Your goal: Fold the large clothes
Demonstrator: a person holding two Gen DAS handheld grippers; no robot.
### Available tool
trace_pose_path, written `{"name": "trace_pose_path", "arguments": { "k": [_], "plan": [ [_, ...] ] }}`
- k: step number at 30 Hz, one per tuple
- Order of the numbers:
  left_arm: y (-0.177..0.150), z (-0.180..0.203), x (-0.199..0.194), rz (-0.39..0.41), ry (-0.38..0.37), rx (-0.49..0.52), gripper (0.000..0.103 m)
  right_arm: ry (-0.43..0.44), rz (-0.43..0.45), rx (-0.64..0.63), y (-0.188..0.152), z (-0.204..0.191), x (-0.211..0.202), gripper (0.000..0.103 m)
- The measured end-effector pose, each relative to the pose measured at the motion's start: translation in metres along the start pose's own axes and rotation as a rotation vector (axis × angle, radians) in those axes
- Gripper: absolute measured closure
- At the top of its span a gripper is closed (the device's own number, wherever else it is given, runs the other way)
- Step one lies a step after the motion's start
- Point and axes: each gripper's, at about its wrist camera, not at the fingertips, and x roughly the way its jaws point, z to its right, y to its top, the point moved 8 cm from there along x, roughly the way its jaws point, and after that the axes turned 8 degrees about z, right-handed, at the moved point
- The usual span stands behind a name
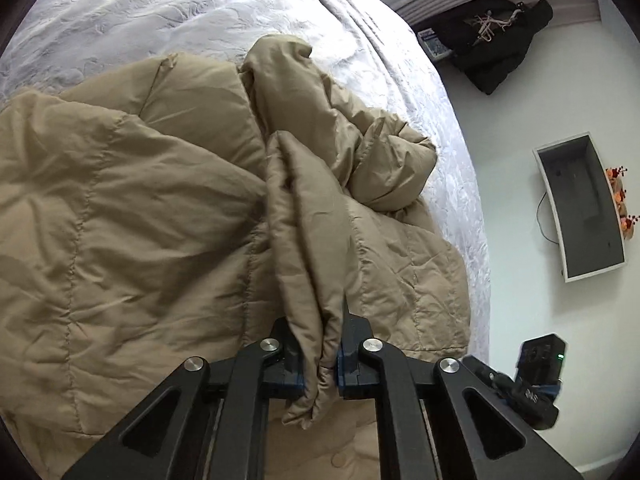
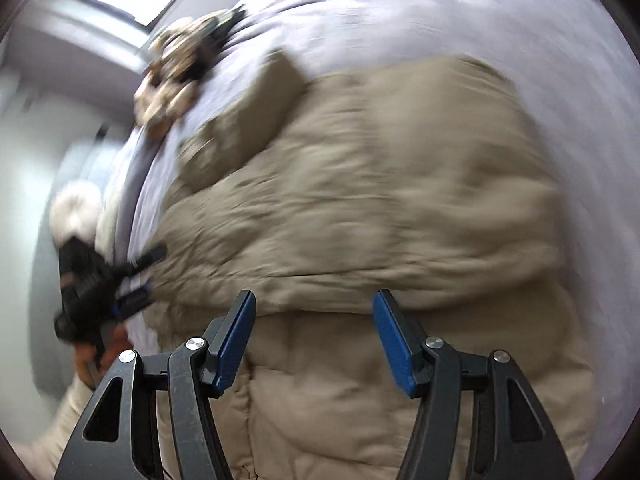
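Note:
A large tan quilted coat (image 1: 140, 200) lies spread and rumpled on a bed with a pale lilac cover (image 1: 160, 12). My left gripper (image 1: 320, 344) is shut on a long raised fold of the coat (image 1: 308, 240), which is pinched between its pads and hangs out below them. In the blurred right wrist view, my right gripper (image 2: 314, 320) hovers open over the coat (image 2: 380, 180), its blue pads (image 2: 236, 340) wide apart with nothing between them. The left gripper (image 2: 154, 274) shows there at the coat's left edge, held in a hand.
The bed's edge curves down the right side of the left wrist view, with pale floor beyond. On that floor lie a black bag (image 1: 496, 40) and a grey open box (image 1: 580, 208). A patterned bundle (image 2: 180, 56) sits at the bed's far corner.

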Motion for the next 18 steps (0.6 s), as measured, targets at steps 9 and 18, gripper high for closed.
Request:
{"name": "trace_pose_path", "arguments": {
  "k": [9,18],
  "plan": [
    [-0.014,-0.031,-0.026,0.044,0.068,0.012,0.092,0.068,0.100,0.302,0.019,0.055,-0.013,0.038],
    [-0.022,-0.055,-0.007,0.034,0.163,-0.014,0.084,0.025,0.107,0.428,0.011,0.087,-0.010,0.039]
  ]
}}
